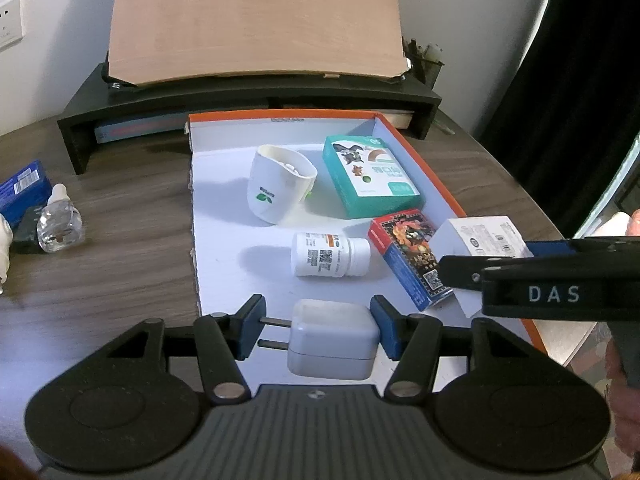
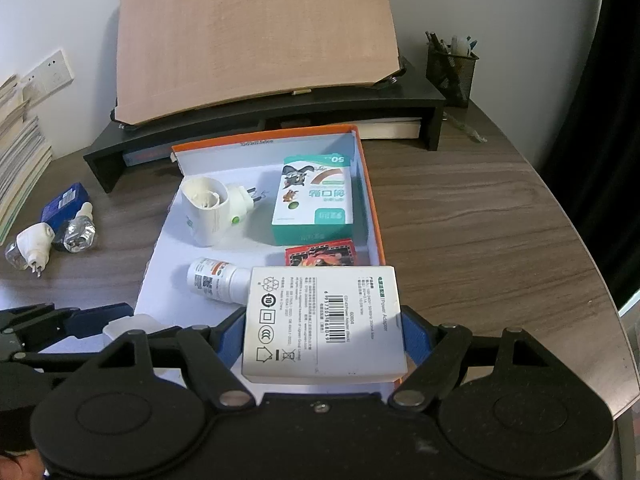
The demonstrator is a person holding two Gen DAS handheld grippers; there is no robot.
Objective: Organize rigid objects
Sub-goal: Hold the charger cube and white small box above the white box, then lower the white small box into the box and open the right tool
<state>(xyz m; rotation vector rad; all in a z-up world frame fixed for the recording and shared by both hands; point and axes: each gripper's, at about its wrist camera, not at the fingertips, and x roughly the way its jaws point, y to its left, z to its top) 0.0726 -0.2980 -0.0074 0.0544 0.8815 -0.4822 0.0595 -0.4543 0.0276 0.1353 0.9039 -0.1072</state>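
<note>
An orange-rimmed white tray (image 1: 224, 208) (image 2: 368, 184) lies on the wooden desk. My left gripper (image 1: 320, 330) sits over the tray's near end with a white plug adapter (image 1: 332, 340) between its blue pads; the left pad stands off the prongs, so the grip is unclear. My right gripper (image 2: 324, 338) is shut on a white power-adapter box (image 2: 324, 324) (image 1: 480, 240), held above the tray's near right corner. In the tray lie a white pill bottle (image 1: 330, 254) (image 2: 218, 284), a red and blue card box (image 1: 412, 256) (image 2: 320, 256), a green box (image 1: 370, 174) (image 2: 314, 196) and a white plug-in device (image 1: 280, 188) (image 2: 212, 208).
Left of the tray on the desk lie a blue box (image 1: 24, 188) (image 2: 64, 202), a clear refill bottle (image 1: 60, 220) (image 2: 80, 232) and a white plug (image 2: 34, 246). A black monitor riser (image 1: 248, 96) with a tilted wooden board (image 2: 256, 36) stands behind. A pen holder (image 2: 450, 68) stands at back right.
</note>
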